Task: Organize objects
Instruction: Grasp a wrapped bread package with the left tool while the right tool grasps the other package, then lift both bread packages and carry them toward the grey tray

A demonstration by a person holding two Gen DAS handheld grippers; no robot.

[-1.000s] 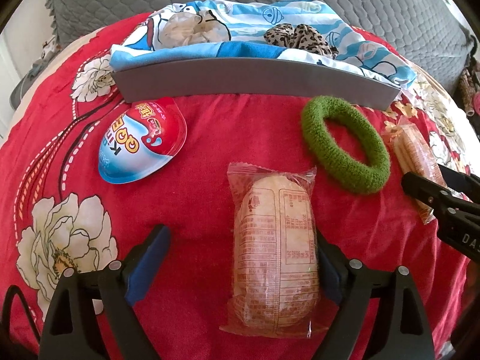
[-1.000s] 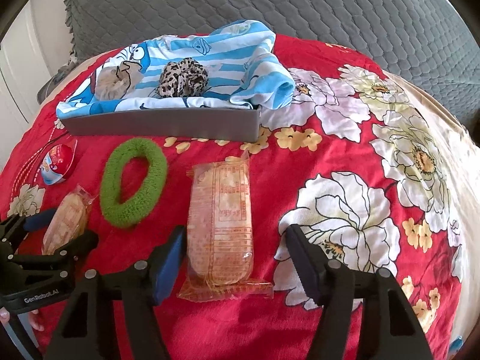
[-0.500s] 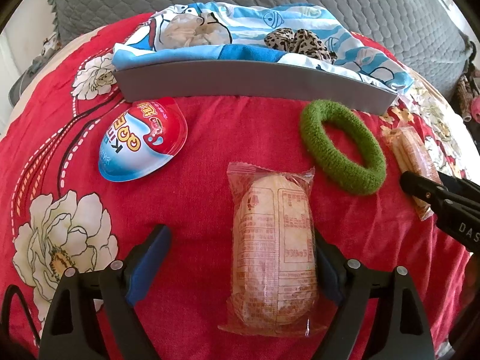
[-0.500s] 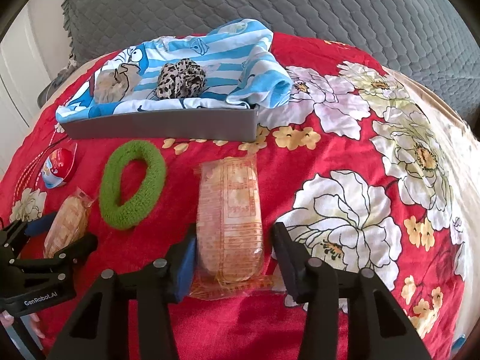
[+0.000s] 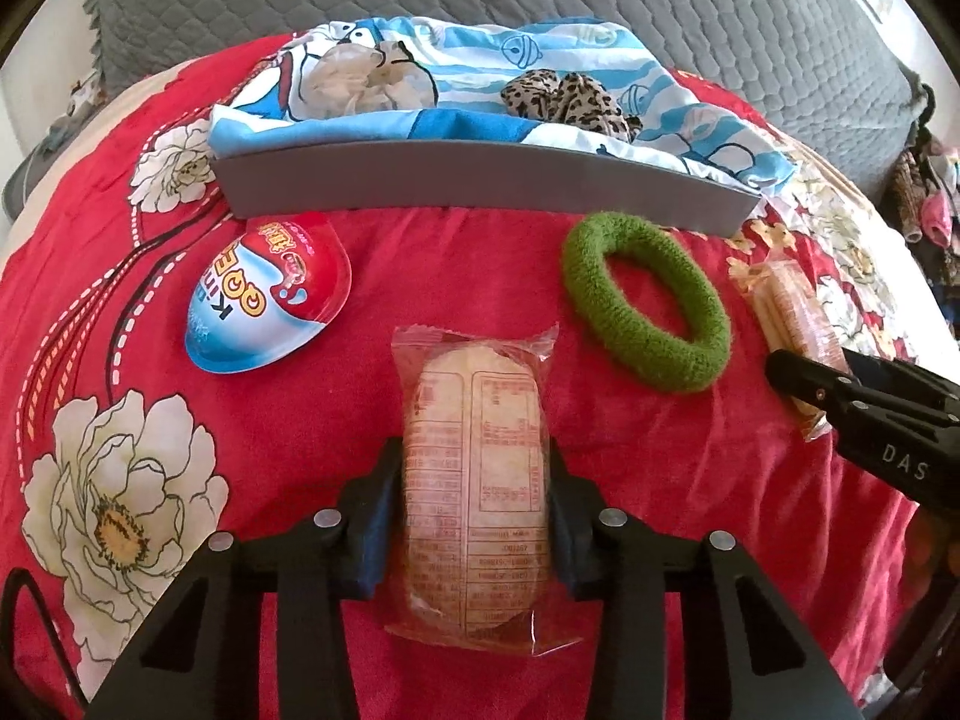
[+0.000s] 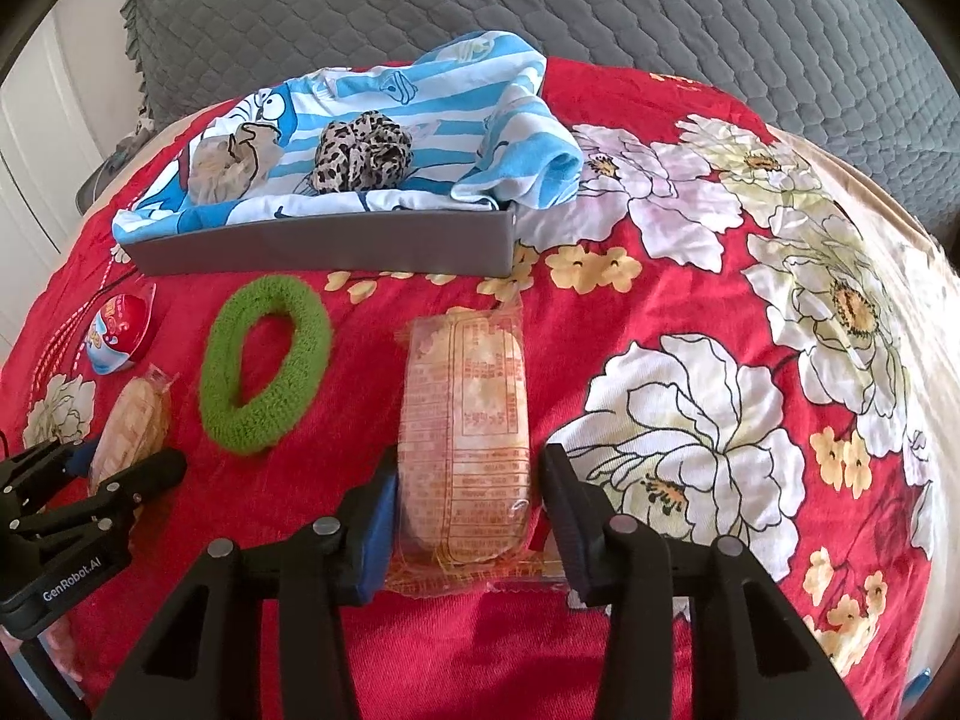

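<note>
Left snack pack [image 5: 474, 480]: an oblong pale cake sealed in crinkly clear film with printed text, crimped ends; it lies on the near middle of the bedspread.
Left gripper [image 5: 471, 516]: black, with blue pads; its jaws have just been closing and now press both sides of the left snack pack.
Right snack pack [image 6: 465, 432]: the same shape, with orange print on glossy film, near the middle of the spread, right of the ring.
Right gripper [image 6: 471, 516]: its jaws closed in earlier in the last second; the left pad touches the wrap, the right finger [image 6: 567, 504] seems just off it, so I cannot tell whether it clamps.
Green ring [image 5: 645, 300]: a fuzzy oval hair band, between the two packs.
Egg pack [image 5: 267, 294]: a smooth domed plastic shell, red, white and blue, at far left.
Tray [image 5: 480, 183]: a grey, flat-walled tray at the far side, lined with blue striped cartoon cloth [image 6: 384, 120]; a leopard scrunchie [image 6: 366, 150] and a beige scrunchie [image 6: 219, 162] lie inside.
Surface: a red bedspread [image 6: 690, 312] with large white flowers; grey quilted cover [image 6: 540, 6] behind.
</note>
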